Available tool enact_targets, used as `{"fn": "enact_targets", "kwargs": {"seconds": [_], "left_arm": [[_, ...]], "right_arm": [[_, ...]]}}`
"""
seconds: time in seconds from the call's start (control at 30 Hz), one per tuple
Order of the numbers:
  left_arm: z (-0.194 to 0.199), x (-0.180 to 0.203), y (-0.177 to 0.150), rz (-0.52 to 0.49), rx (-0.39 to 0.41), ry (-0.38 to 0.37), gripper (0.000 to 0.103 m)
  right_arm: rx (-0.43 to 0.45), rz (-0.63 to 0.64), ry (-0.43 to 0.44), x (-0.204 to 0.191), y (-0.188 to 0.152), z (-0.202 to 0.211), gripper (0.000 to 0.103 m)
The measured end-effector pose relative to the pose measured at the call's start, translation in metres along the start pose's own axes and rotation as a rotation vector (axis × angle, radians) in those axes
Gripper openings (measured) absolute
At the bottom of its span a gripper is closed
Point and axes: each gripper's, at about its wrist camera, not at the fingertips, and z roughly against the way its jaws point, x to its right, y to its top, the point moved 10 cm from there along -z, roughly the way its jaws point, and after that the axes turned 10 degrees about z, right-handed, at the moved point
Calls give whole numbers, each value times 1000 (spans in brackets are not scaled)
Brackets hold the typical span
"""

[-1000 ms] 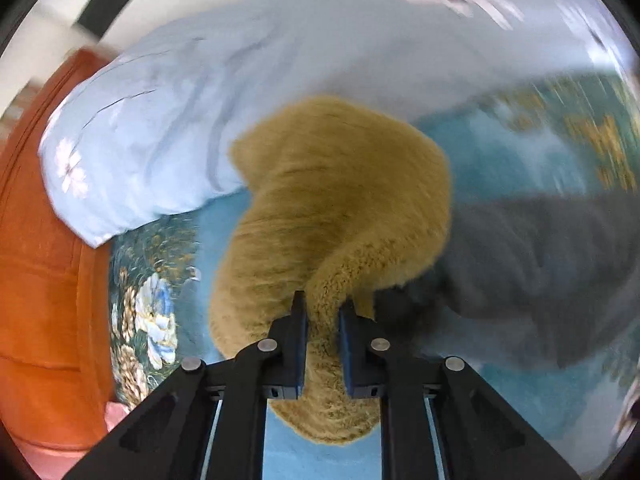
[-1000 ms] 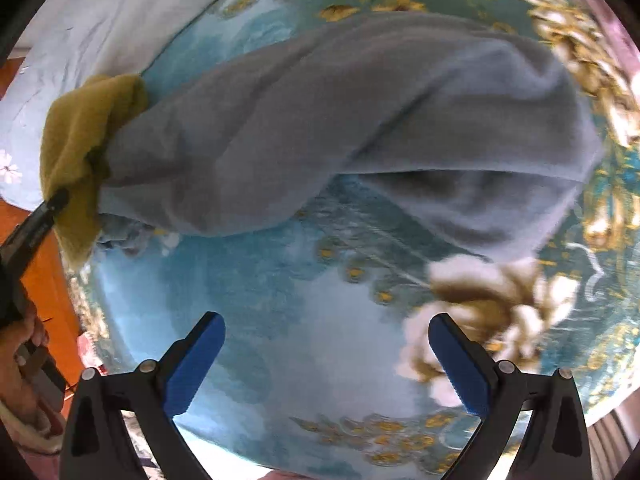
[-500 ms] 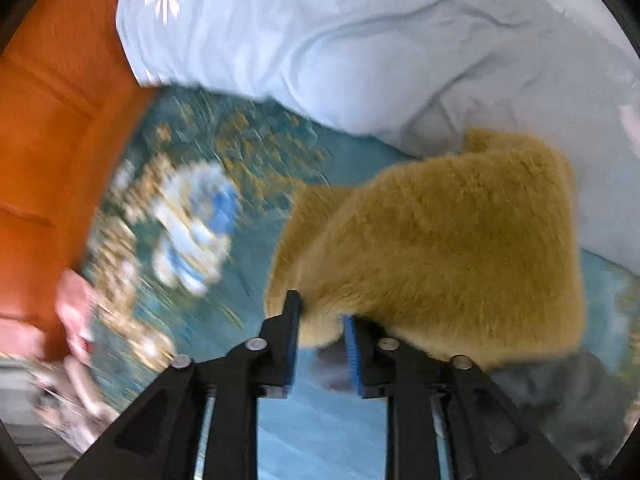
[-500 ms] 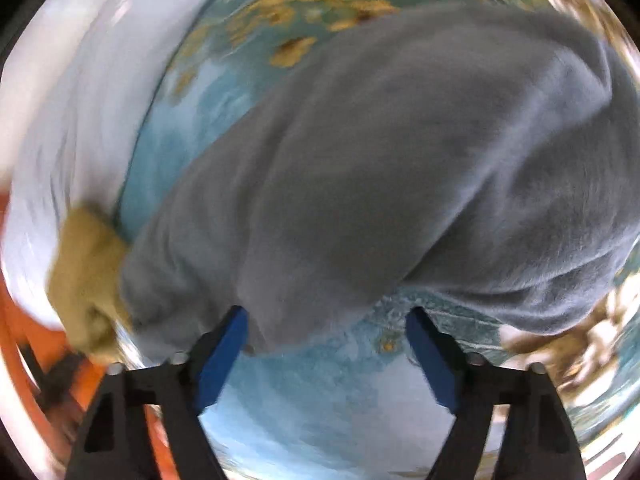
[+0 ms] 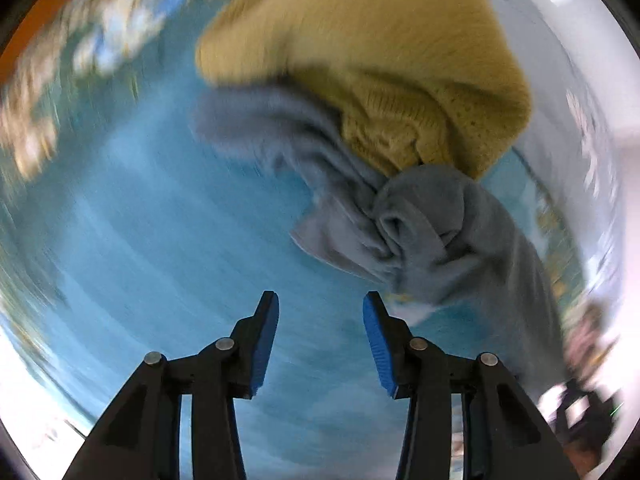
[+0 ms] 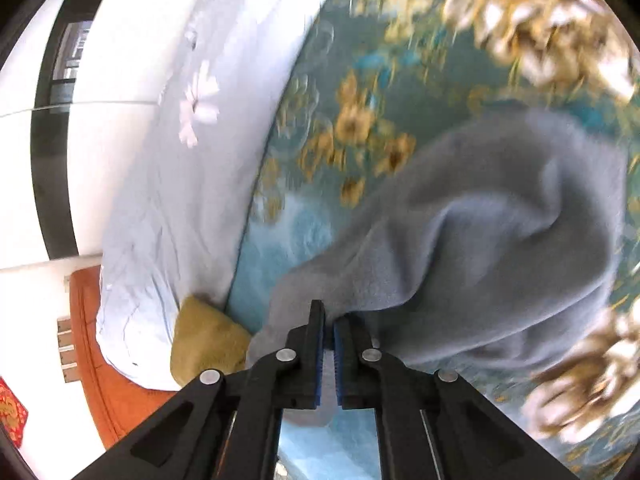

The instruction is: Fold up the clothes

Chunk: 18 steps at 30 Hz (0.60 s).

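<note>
One grey garment (image 6: 480,248) sprawls across the centre and right of the right wrist view, its near edge pinched between the nearly closed jaws of the right gripper (image 6: 328,346) at bottom centre. One mustard knit (image 5: 384,68) bunches against it at upper centre of the left wrist view. The left gripper (image 5: 320,316), bottom centre, gapes wide, holding nothing, over the floral bedspread (image 5: 140,220).

teal floral bedspread (image 6: 360,128), pale blue flower-print pillow (image 6: 168,184), orange headboard (image 6: 104,380), white wall (image 6: 24,312)
</note>
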Motion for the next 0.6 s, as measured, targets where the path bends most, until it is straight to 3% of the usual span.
{"fn": "enact_targets", "kwargs": {"seconds": [0.13, 0.2, 0.3, 0.33, 0.5, 0.53, 0.6], "left_arm": [[-28, -4, -1, 356, -69, -178, 51], [-40, 3, -4, 473, -105, -253, 52], [-48, 20, -4, 481, -105, -292, 57], [-50, 27, -3, 458, -100, -285, 62], [-62, 55, 3, 376, -90, -215, 63], [-64, 58, 5, 373, -92, -200, 63], [-69, 63, 8, 373, -95, -172, 63]], "right_arm": [[55, -50, -37, 28, 10, 31, 1], [53, -65, -64, 41, 9, 35, 1], [6, -30, -94, 53, 1, 31, 1], [-10, -24, -96, 56, -3, 31, 2], [-48, -13, -165, 66, -13, 20, 6], [-47, -17, -175, 69, -14, 20, 12], [-28, -33, -192, 77, -17, 29, 50]]}}
